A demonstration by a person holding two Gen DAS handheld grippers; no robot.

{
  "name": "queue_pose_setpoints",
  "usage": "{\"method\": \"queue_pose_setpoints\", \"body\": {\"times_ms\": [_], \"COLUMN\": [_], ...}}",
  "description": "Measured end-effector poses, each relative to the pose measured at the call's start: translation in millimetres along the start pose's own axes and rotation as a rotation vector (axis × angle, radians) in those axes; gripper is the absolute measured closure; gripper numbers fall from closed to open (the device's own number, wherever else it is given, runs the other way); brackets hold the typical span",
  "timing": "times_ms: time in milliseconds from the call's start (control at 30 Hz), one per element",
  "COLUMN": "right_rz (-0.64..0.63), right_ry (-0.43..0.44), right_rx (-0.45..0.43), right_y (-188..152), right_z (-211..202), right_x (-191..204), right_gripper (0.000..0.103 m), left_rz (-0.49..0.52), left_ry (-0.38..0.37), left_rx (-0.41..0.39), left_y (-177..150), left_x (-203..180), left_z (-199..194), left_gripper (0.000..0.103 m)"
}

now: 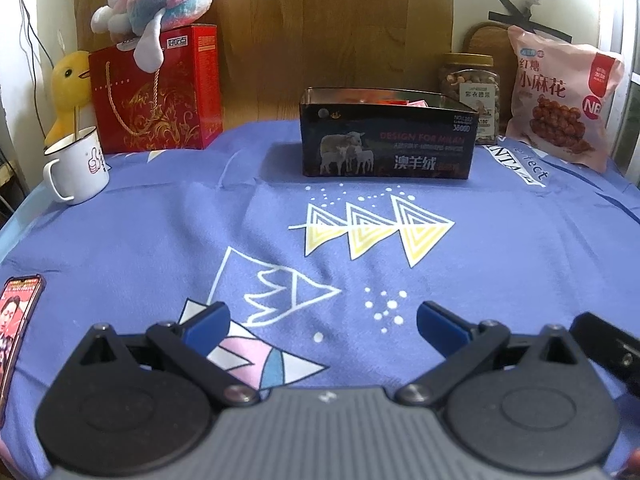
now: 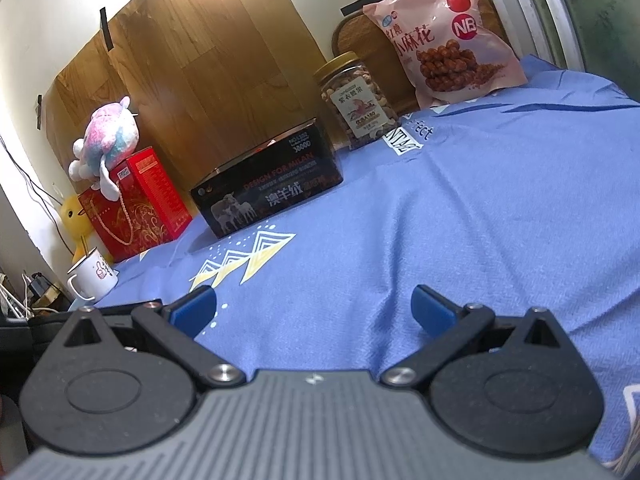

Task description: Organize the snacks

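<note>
The left gripper (image 1: 323,322) hovers low over a blue patterned cloth (image 1: 160,240), jaws spread wide and empty. At its far left lies a phone (image 1: 18,320); ahead-left stand a white mug (image 1: 78,166), a yellow duck toy (image 1: 70,88) and a red gift box (image 1: 156,88) topped by a plush toy (image 1: 160,0). Straight ahead sits the open dark box (image 1: 386,136) holding snacks. Ahead-right are a nut jar (image 1: 470,88) and a pink snack bag (image 1: 560,100), against a wooden panel (image 1: 340,20). The right gripper (image 2: 314,310) likewise gapes empty, the dark box ahead-left of it.
</note>
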State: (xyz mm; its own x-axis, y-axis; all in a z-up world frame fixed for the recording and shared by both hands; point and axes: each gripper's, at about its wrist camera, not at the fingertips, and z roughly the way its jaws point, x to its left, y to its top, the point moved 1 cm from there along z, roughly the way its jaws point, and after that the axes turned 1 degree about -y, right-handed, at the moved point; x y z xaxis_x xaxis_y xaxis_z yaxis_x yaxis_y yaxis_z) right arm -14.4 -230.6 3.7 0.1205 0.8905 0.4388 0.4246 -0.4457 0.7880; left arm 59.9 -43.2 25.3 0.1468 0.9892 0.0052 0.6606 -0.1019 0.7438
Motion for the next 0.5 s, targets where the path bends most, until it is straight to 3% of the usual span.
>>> {"method": "queue_pose_setpoints", "body": {"times_ms": [500], "right_rz": [0.004], "right_ry": [-0.002], "right_rx": [-0.002], "right_y": [-0.8], "right_z": [-1.1], "right_x": [-0.3], "right_gripper": [0.0], "left_rz": [0.022], "left_ry": [0.02], "left_rx": [0.025], "left_y": [-3.3], "left_x": [-2.6], "left_z": [4.7], "left_gripper": [0.0]}}
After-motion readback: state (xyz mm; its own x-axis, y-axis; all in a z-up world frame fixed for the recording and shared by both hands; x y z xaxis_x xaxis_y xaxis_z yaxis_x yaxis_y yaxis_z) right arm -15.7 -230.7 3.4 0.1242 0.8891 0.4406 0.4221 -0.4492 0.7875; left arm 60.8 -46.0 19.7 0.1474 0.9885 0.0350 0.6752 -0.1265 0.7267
